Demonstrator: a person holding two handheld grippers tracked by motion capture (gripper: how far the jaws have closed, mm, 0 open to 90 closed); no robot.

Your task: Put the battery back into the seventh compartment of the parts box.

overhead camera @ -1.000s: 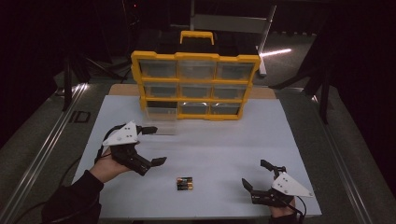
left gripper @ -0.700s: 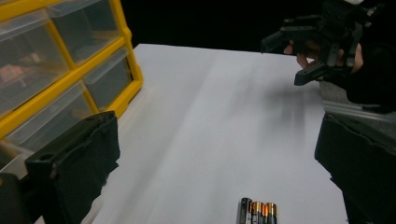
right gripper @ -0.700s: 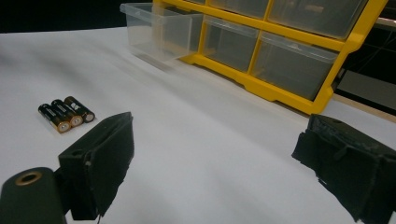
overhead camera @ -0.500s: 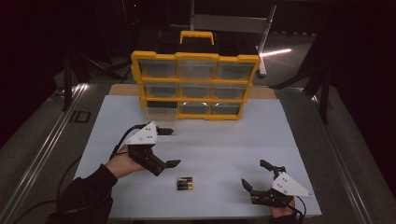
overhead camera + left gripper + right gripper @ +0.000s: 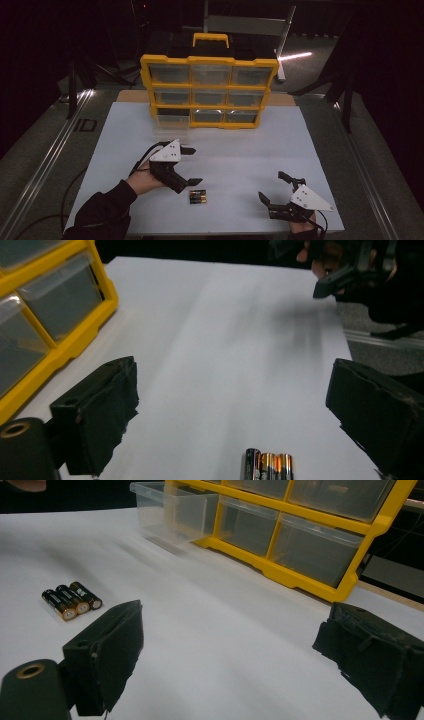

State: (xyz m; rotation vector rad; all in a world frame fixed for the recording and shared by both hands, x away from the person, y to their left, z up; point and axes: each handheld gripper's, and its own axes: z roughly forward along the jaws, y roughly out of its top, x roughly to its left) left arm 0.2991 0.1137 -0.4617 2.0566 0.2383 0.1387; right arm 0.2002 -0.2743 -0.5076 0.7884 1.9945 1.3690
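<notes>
a white sheet [image 5: 235, 150] covering a table is seen from above, with a yellow drawer cabinet [image 5: 209, 90] standing at its far edge and one clear drawer [image 5: 171, 121] at the cabinet's lower left pulled out toward the person. three batteries [image 5: 197, 196] lie side by side, touching, on the near part of the sheet – black bodies with copper-coloured ends, their long axes running roughly left to right across the high view. the left gripper [image 5: 191, 165] is held just beside them, on their left and slightly farther from the person, its jaws standing wide with nothing between them; they have just been closing a little, yet a broad gap is left. in the left gripper view the batteries [image 5: 269, 466] are found at the bottom edge, between the two black jaws and slightly toward the right one, their long axes pointing along the line of sight, so the jaws would be brought down across the short width of the row. the right gripper [image 5: 274, 187] is rested near the right front of the sheet, well apart from the batteries, its jaws also wide and holding nothing; in the right gripper view the batteries [image 5: 72, 600] appear to the left, beyond the left jaw. the left hand is judged much the nearer – the pick is likely its job. no brand or lettering can be read on the batteries; some faint markings on the table left of the sheet are too dim to be made out
</notes>
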